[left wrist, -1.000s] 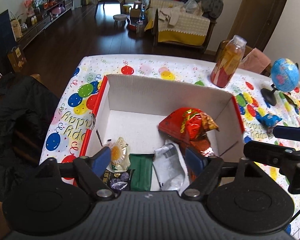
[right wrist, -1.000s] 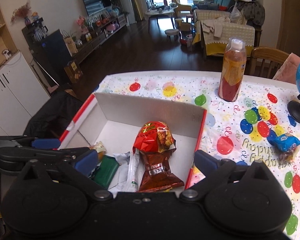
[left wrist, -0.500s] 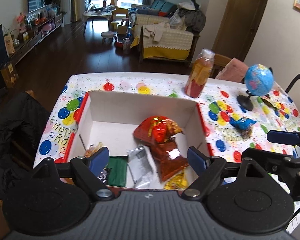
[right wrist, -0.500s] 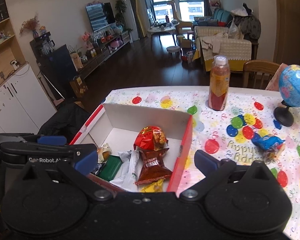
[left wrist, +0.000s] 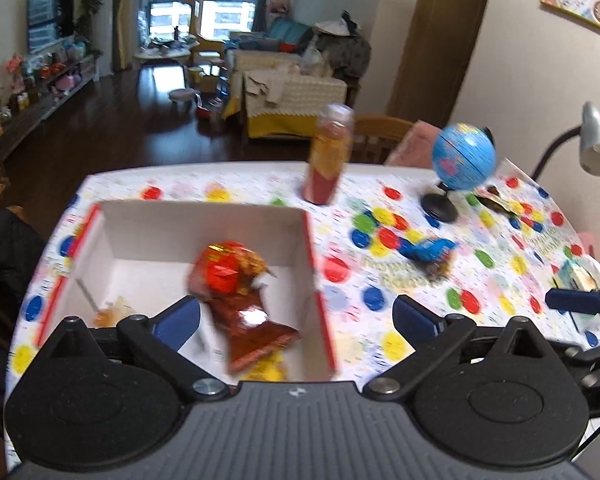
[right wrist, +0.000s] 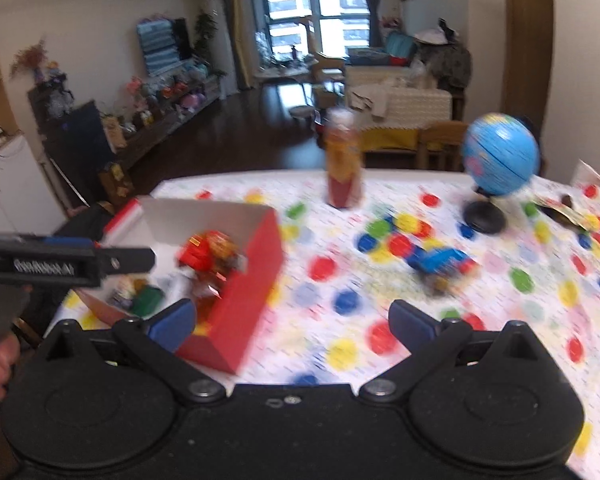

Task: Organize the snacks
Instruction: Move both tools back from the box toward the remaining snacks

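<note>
A red-sided white cardboard box [left wrist: 204,220] [right wrist: 256,248] sits on the left of the party tablecloth. It holds a red snack bag [left wrist: 228,272] [right wrist: 208,256], a dark red bag [left wrist: 256,328], a yellow packet [left wrist: 266,368] and a green packet [right wrist: 146,300]. A blue snack packet [left wrist: 430,250] [right wrist: 440,262] lies loose on the cloth, right of the box. My left gripper [left wrist: 296,318] is open and empty above the box's near right corner. My right gripper [right wrist: 292,320] is open and empty, above the cloth just right of the box.
An orange drink bottle [left wrist: 328,152] [right wrist: 342,160] stands behind the box. A blue globe [left wrist: 462,160] [right wrist: 498,156] stands to the right, with another wrapper [right wrist: 560,208] beyond it. A small packet [left wrist: 576,276] lies at the right edge. A desk lamp [left wrist: 596,140] leans in.
Both grippers have pulled back, risen and swung right, away from over the box. The blue packet and globe have come nearer the centre of both views. The frames are now motion-blurred.
</note>
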{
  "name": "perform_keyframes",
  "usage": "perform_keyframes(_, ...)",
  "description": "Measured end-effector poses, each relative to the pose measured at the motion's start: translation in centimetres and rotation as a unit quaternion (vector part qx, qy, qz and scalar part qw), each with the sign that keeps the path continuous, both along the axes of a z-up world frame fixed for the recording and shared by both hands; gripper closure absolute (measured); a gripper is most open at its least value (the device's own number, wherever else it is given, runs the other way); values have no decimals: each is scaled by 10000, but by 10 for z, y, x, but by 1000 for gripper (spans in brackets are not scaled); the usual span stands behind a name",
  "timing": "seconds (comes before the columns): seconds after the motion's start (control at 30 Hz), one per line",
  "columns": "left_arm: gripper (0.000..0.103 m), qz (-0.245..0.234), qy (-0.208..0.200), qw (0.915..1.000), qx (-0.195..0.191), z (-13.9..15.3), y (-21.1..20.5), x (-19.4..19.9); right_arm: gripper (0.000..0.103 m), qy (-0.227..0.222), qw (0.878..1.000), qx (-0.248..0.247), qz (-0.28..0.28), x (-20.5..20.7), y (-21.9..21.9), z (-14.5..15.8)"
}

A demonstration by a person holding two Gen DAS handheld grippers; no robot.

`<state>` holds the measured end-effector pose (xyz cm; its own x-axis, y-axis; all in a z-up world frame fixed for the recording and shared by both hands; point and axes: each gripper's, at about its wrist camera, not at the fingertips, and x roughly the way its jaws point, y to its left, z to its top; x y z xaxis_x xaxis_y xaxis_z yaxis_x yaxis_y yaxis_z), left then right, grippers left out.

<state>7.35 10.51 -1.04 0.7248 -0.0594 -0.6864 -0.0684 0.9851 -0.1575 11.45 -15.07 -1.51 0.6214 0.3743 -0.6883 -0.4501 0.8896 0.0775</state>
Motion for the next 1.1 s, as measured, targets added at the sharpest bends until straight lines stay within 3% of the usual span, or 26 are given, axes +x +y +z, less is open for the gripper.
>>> perform_keyframes(0.2, 0, -232, 118, 9995, 153, -15, -52, 16, 5, 253, 9991, -282, -167, -7, -43, -30)
perform_keyframes(0.33, 0, -507, 416, 9978, 43, -32, -83, 32, 7, 310, 9981, -501, -185, -8, -67, -47)
perform_keyframes(0.47, 0, -652, 576, 9958, 277, -52, -114, 40, 10, 397, 9971, -484, -434, 11, -100, -53)
perform_keyframes(0.67, 0, -423, 690, 9965, 228, -72, -147, 46, 9, 472, 9958, -306, -719, 48, -137, -57)
perform_keyframes(0.9, 1, -749, 1040, 9907, 455, -103, -188, 45, 15, 454, 9960, -184, -752, 98, -143, -72)
perform_keyframes(1.1, 1, -828, 1212, 9880, 485, -121, -199, 45, 22, 276, 9987, -295, -321, 136, -123, -90)
